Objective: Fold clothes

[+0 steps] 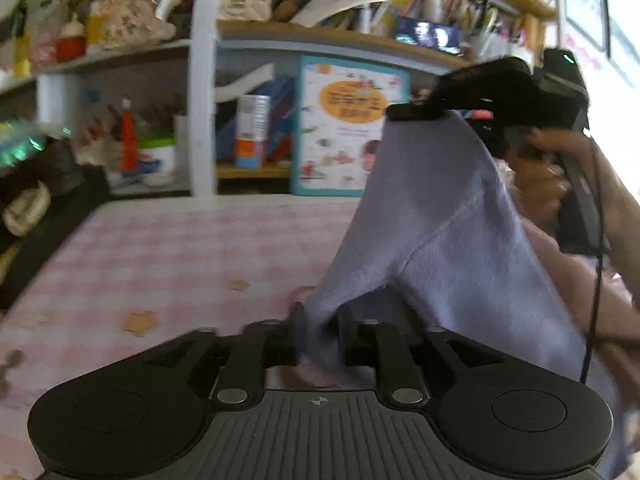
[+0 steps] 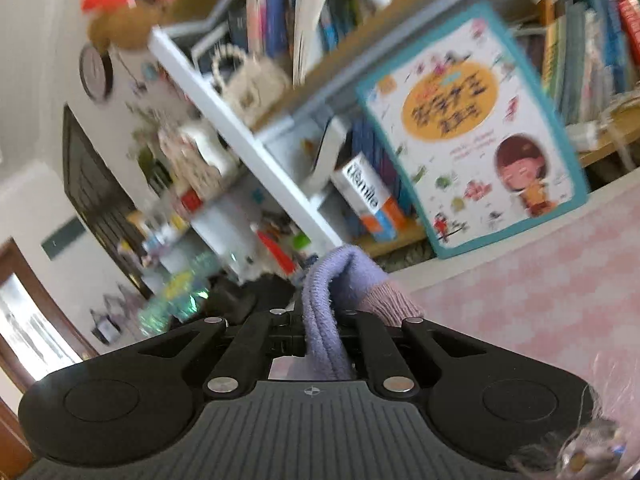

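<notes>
A lavender fleece garment (image 1: 448, 216) hangs in the air over the pink checked table (image 1: 180, 248). Up at the right of the left wrist view, my right gripper (image 1: 416, 114) is shut on its top edge, with a person's hand (image 1: 552, 172) on the handle. The garment's lower corner runs down between the fingers of my left gripper (image 1: 320, 320), which stand a little apart with a dark gap beside the cloth. In the right wrist view, tilted and blurred, my right gripper (image 2: 320, 308) pinches a fold of the lavender garment (image 2: 324, 320), and a pink ribbed cuff (image 2: 390, 300) lies beside it.
A crowded bookshelf (image 1: 320, 36) runs along the back of the table, with a large picture book (image 1: 348, 124) leaning at its foot. A black bag (image 1: 44, 184) sits at the table's left edge. Star shapes (image 1: 140, 322) dot the tablecloth.
</notes>
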`<state>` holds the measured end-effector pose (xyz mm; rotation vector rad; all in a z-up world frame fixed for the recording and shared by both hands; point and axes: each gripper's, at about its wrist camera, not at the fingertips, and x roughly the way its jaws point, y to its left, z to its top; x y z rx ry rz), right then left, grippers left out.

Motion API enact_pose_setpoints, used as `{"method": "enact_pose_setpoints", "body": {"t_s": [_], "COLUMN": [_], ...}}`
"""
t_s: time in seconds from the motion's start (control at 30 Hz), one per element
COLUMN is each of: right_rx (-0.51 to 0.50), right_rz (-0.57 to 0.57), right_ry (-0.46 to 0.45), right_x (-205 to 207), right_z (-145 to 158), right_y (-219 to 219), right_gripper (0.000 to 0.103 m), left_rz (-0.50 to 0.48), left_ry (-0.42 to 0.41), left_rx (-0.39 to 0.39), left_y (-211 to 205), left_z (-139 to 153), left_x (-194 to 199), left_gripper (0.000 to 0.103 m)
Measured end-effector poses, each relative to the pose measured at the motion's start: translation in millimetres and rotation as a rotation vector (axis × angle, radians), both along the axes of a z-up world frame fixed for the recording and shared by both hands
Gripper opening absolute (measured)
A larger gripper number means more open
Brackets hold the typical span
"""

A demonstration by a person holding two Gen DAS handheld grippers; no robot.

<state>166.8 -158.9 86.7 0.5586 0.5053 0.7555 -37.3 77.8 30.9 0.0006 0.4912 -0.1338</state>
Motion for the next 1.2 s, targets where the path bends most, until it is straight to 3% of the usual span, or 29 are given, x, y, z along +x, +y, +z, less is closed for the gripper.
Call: {"method": "enact_pose_setpoints", "body": {"t_s": [0.1,0.17,0.27,0.33,0.4,0.5,0.67,0.83,1.03,1.2], "right_rx": [-0.060,-0.103,-0.115,-0.112,-0.104,-0.175,-0.433,-0.638,-0.716,-0.680], "right_rz": [0.008,0.012,0.040,0.063,0.084,0.095,0.001,-0.117,-0.214,-0.245], "right_ry": [-0.020,-0.040,0.000,0.020,0.007,-0.053,-0.124,-0.144,-0.183,-0.048], "right_x": [23,33,37,33,22,-18,-86,-140,-176,-159], "right_z": [-6,-12,-19,-20,-19,-14,-23,-56,-91,-110], "right_y": [36,54,59,55,46,14,-46,-92,-111,-120], "right_gripper": [0.004,0.005,0.016,0.044,0.052,0.054,0.056,0.056,0.059,0.059], "left_rz": [0.061,0.060,0.043,0.025,-0.003,-0.058,-0.212,-0.407,-0.567,-0.643], "left_ry": [-0.041,-0.067,-0.094,-0.112,-0.122,-0.115,-0.126,-0.106,-0.078,-0.043], "left_rx": [0.070,0.089,0.116,0.136,0.148,0.152,0.199,0.247,0.255,0.285], "left_y": [-2,0,-2,-5,-8,-16,-44,-79,-112,-128], "left_z": [6,11,17,19,17,12,3,-8,-19,-28], "left_x": [-7,-13,-23,-30,-35,-34,-37,-46,-64,-76], "left_gripper": [0.055,0.058,0.059,0.060,0.060,0.060,0.060,0.062,0.068,0.070]}}
